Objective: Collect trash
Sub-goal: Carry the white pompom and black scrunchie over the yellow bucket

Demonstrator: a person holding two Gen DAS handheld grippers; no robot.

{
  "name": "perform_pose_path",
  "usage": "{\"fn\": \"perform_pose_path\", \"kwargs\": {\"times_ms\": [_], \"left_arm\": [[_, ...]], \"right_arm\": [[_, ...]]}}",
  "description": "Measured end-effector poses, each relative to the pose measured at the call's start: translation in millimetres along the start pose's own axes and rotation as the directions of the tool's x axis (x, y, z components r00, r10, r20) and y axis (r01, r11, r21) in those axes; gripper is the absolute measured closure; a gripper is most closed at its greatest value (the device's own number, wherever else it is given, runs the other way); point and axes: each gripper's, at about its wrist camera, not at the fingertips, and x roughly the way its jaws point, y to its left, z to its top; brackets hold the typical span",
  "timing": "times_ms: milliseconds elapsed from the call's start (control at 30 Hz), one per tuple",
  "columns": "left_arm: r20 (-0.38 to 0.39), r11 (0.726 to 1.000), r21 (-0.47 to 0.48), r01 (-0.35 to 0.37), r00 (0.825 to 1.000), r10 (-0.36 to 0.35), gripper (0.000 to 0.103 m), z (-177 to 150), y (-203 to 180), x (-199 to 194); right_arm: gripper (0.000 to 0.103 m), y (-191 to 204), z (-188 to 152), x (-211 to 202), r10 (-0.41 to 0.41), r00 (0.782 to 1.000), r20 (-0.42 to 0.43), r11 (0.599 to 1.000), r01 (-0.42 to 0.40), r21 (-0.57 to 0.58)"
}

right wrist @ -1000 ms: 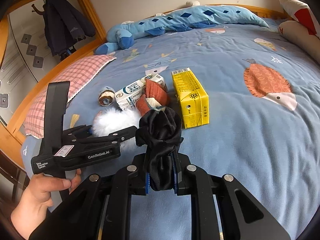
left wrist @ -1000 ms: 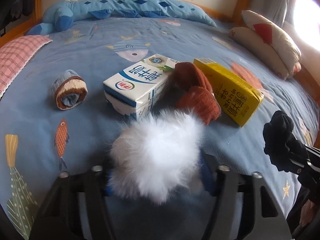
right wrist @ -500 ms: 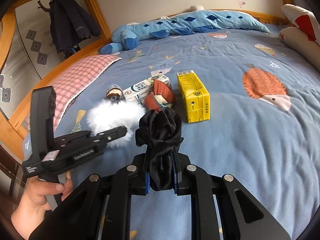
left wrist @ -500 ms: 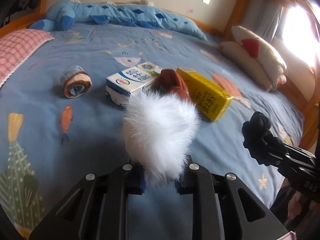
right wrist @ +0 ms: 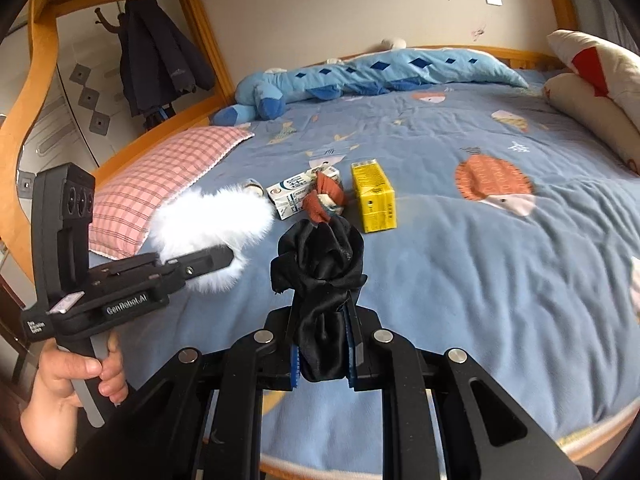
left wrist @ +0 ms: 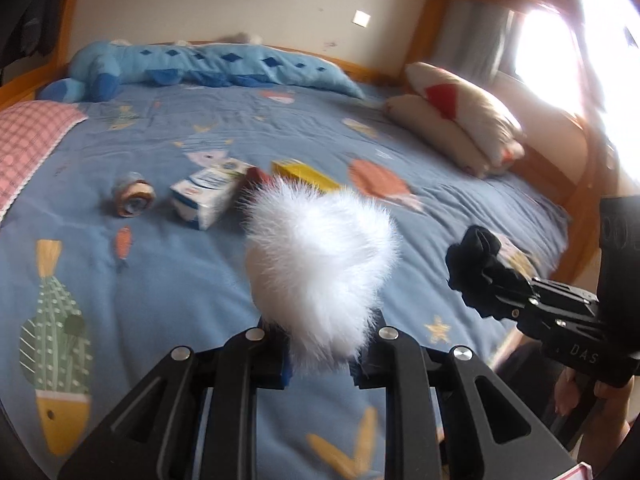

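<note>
Left gripper clamps white fluffy ball (fur, seemingly); right gripper pinches crumpled black cloth.

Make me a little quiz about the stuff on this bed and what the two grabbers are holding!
1. True or false: the left gripper is shut on a white fluffy ball.
2. What does the right gripper hold? A) yellow carton B) black cloth bundle C) pink pillow
3. Fill in: on the blue bedspread, the rust-red sock lies between the white milk carton and the ____ carton.

Key:
1. True
2. B, the black cloth bundle
3. yellow
</note>
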Motion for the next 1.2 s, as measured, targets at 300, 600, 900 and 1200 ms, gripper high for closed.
{"fn": "perform_pose_path", "kwargs": {"times_ms": [300, 600, 900, 1200], "left_arm": [[-0.038, 0.988, 0.092, 0.122, 0.992, -0.119, 0.082, -19.9, -69.9, 2.4], [-0.118, 0.926, 0.221, 0.307, 0.951, -0.287, 0.082, -39.1, -163.0, 8.8], [-0.25, 0.805, 0.343, 0.485, 0.873, -0.419, 0.082, -71.1, -264.6, 20.3], [-0.383, 0.66, 0.444, 0.606, 0.794, -0.472, 0.082, -110.2, -354.6, 26.8]], "right_arm": [[0.087, -24.9, -28.1, -61.0, -0.085, 0.995, 0.054, 0.995, 0.082, 0.052], [0.087, -62.0, -77.3, -148.3, -0.25, 0.963, 0.101, 0.959, 0.232, 0.165], [0.087, -102.2, -141.1, -243.2, -0.459, 0.882, 0.107, 0.852, 0.404, 0.333], [0.087, -124.4, -193.5, -305.2, -0.591, 0.804, 0.057, 0.74, 0.514, 0.434]]}}
